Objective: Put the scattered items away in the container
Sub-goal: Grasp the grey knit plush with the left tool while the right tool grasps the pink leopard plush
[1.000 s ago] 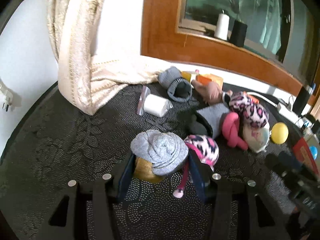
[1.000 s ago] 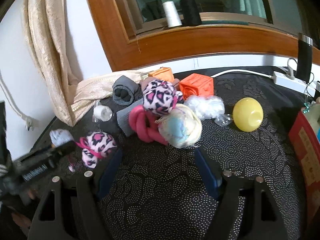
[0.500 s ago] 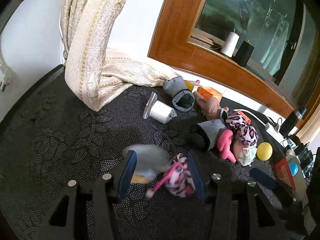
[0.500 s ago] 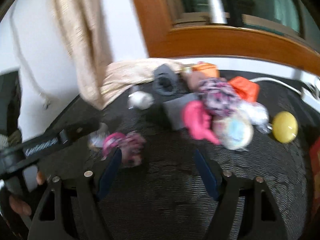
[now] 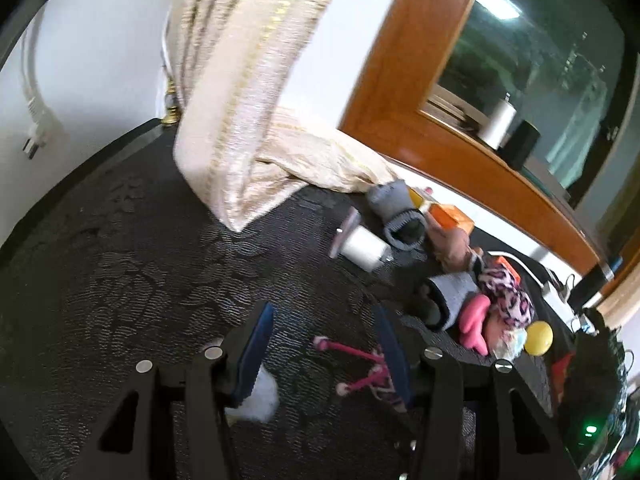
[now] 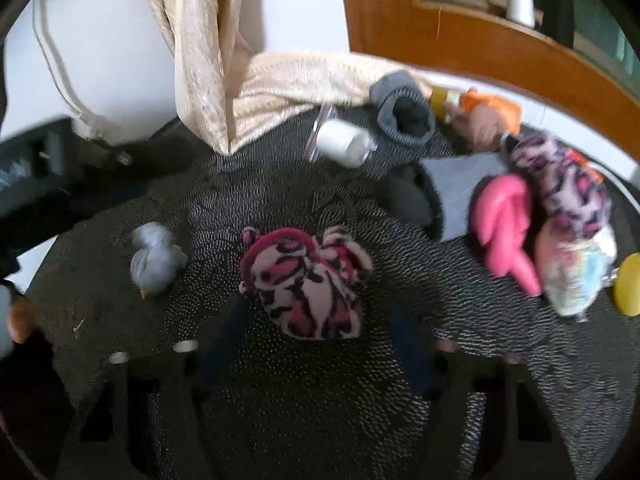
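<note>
A pink-and-black leopard pouch (image 6: 304, 284) lies on the dark patterned table (image 6: 280, 400). My right gripper (image 6: 320, 312) hovers over it with jaws closing. The pouch sits between the blurred blue fingers (image 6: 404, 320), and I see no pad pressing on it. A small grey sock ball (image 6: 158, 260) rests on the table to the left of the pouch. My left gripper (image 5: 324, 312) is open with only the pouch's pink cord (image 5: 352, 356) between its fingers. The grey sock ball (image 5: 256, 396) peeks out under its left finger (image 5: 256, 344).
A pile of scattered items lies at the right: pink toy (image 6: 504, 228), leopard cloth (image 6: 560, 184), yellow ball (image 6: 628, 284), grey rolled sock (image 6: 404, 114), white roll (image 6: 344, 142). A cream curtain (image 6: 200, 60) drapes onto the table's back left. A hand (image 6: 18, 316) shows at the left edge.
The left gripper drew back and rolled, leaving the grey sock ball and pouch on the table. The right gripper swung left over the leopard pouch and its jaws narrowed.
</note>
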Tool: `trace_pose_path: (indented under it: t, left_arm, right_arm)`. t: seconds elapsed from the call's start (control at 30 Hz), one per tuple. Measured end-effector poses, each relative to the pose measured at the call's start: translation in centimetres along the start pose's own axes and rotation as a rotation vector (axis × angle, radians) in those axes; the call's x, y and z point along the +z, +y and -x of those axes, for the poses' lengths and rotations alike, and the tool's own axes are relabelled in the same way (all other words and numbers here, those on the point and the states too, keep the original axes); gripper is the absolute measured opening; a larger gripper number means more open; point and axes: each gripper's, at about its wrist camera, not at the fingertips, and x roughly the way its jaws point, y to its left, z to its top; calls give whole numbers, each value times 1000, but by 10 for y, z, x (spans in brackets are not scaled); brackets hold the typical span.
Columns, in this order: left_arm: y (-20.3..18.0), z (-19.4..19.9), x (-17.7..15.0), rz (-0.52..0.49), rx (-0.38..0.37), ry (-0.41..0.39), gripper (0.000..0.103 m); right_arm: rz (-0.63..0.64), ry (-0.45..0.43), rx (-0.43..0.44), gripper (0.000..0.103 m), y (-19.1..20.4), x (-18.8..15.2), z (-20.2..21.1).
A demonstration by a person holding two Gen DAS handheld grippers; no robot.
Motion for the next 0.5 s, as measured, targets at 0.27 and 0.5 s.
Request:
trace_pose_path:
  t: [0.27, 0.5]
  left_arm:
    - [9, -8, 2, 13, 18, 18, 55]
    - [26, -11, 7, 66, 20, 21, 55]
  right_arm:
    - [-92, -127, -63, 44, -25, -8, 40]
    - [-220, -248, -173, 44, -64, -32, 85]
